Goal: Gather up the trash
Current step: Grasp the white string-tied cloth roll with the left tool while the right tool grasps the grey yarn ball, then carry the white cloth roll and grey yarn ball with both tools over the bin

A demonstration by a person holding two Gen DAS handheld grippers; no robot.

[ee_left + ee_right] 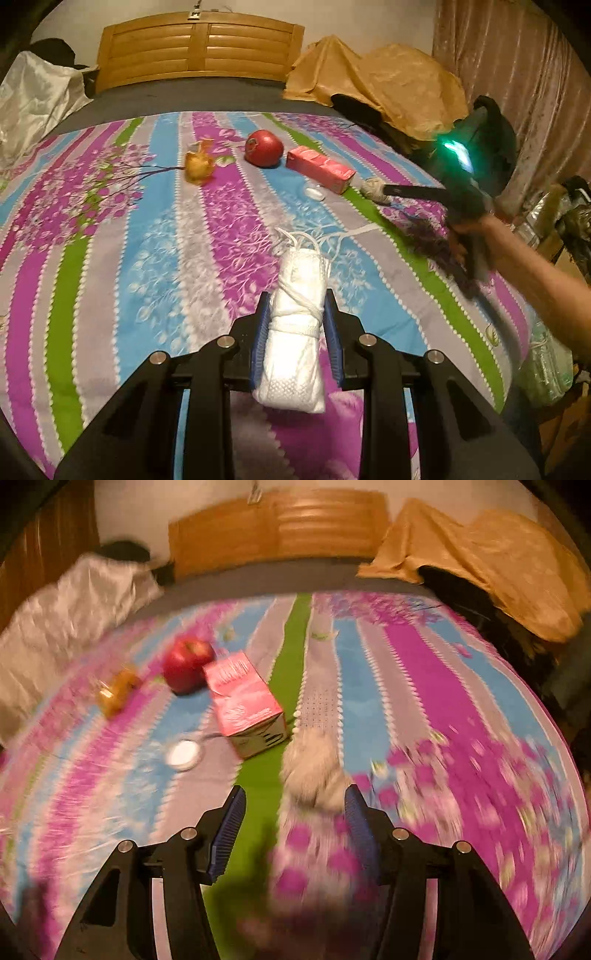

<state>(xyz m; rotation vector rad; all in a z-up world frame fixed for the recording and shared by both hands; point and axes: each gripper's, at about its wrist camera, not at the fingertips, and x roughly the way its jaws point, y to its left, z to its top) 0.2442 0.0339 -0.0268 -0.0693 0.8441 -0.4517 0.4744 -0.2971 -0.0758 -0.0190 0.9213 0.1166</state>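
In the left wrist view, the left tongs (pixel 297 328) at lower centre pinch a white rolled bundle (pixel 295 332) tied with white string, its blue pads (pixel 260 332) pressed against both sides and the bundle's far end pointing up the frame over the striped floral bedsheet (pixel 110 258). Toward the upper centre lie a crumpled orange wrapper (pixel 198 166), a red apple (pixel 264 148) and a pink carton (pixel 320 169), with a small clear lid (pixel 314 192) just below the carton. At right, the right tongs (pixel 373 189) reach in from a hand (pixel 469 236), their tip at a crumpled whitish wad (pixel 371 186) just beside the carton's end. In the right wrist view, which is blurred, the right tongs (pixel 295 805) at lower centre stand spread, with the whitish wad (pixel 314 775) between their tips, close to the right-hand pad (pixel 356 812). The pink carton (pixel 245 701) sits just up-left of it, the apple (pixel 186 664) and orange wrapper (pixel 116 692) farther left, the round lid (pixel 184 755) below the carton. A wooden headboard (pixel 277 524) spans the top.
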